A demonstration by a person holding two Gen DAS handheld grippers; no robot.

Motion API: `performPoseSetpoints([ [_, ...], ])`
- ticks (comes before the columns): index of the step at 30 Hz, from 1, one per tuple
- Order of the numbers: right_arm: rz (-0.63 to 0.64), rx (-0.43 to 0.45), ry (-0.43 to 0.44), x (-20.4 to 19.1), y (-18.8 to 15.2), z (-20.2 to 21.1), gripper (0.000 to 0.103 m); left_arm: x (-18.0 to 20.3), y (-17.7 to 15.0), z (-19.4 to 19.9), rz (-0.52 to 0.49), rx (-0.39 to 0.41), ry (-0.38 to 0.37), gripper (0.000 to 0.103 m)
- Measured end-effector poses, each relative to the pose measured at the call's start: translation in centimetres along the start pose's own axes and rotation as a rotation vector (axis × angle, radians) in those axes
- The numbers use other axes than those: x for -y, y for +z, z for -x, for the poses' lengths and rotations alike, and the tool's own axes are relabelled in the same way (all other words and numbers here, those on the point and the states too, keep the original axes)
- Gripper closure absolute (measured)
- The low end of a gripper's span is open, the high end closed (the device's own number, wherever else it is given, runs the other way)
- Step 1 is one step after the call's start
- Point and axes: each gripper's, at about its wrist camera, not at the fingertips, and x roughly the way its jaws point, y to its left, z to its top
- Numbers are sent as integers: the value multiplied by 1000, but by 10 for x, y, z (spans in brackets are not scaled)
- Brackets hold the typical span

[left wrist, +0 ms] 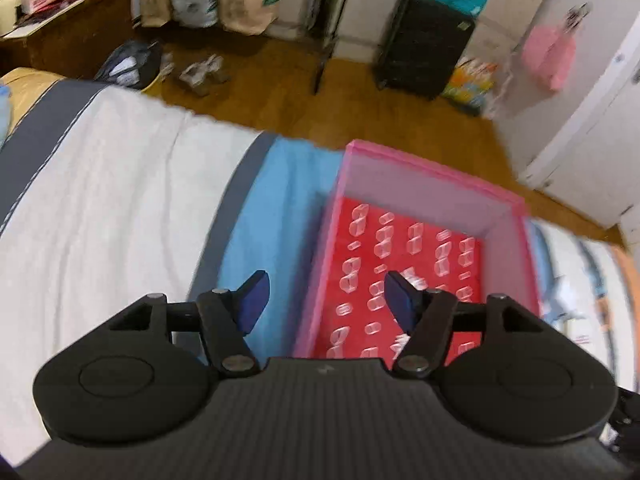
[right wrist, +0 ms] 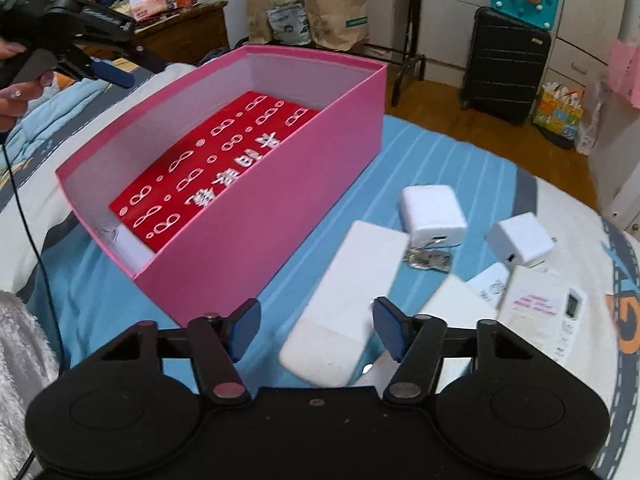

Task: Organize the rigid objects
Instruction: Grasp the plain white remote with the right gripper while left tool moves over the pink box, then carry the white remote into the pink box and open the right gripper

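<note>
A pink box (right wrist: 256, 184) sits on the bed (right wrist: 420, 148), with a red patterned sheet (right wrist: 208, 164) lying flat inside. At 3 o'clock from it lie a long white slab (right wrist: 344, 292), two white chargers (right wrist: 434, 212) and small white cards (right wrist: 536, 308). The right hand-held gripper (right wrist: 316, 330) hovers released over the slab's near end, grasping nothing. The left hand-held gripper (left wrist: 326, 300) hangs released over the box's near left wall.

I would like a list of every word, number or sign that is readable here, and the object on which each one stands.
Nothing reads with certainty.
Red packet in the pink box: large white characters, upside down and blurred; rings like "8" may be ornament.
White card: pink lines, too small.
Paper bag: green label, blurred.
Tissue box: red print, unreadable.
</note>
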Motion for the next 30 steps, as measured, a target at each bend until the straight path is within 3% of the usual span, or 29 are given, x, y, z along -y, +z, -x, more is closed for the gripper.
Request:
performPoseSetpoints([
  [4,-17,-33,-3,1,-4,-12,50,-2,-2,-23,-11,-51,93,42],
  [7,-23,-58,-3,1,-5,-18,50,-5,-4,-35,-19,-57,104,44],
  [9,-7,-66,-33,0,-6,-22,50,-4,-5,-45,-22,-70,122,57],
  [10,-7,-71,-47,0,-6,-24,50,-3,-5,-49,-26,-79,113,69],
  [11,-13,-77,-60,1,-5,-26,50,-3,-6,-53,-20,-89,81,88],
  [13,-31,-89,-66,4,-4,-31,50,0,-6,-57,-9,-94,38,98],
  [18,-73,-113,-68,10,5,-43,39,23,-13,-51,-126,-34,107,99],
  [24,-124,-122,-98,24,17,-73,37,8,-11,-50,-41,-43,54,98],
  [30,-238,-123,-67,39,19,-64,42,5,-13,-52,-35,-33,27,98],
])
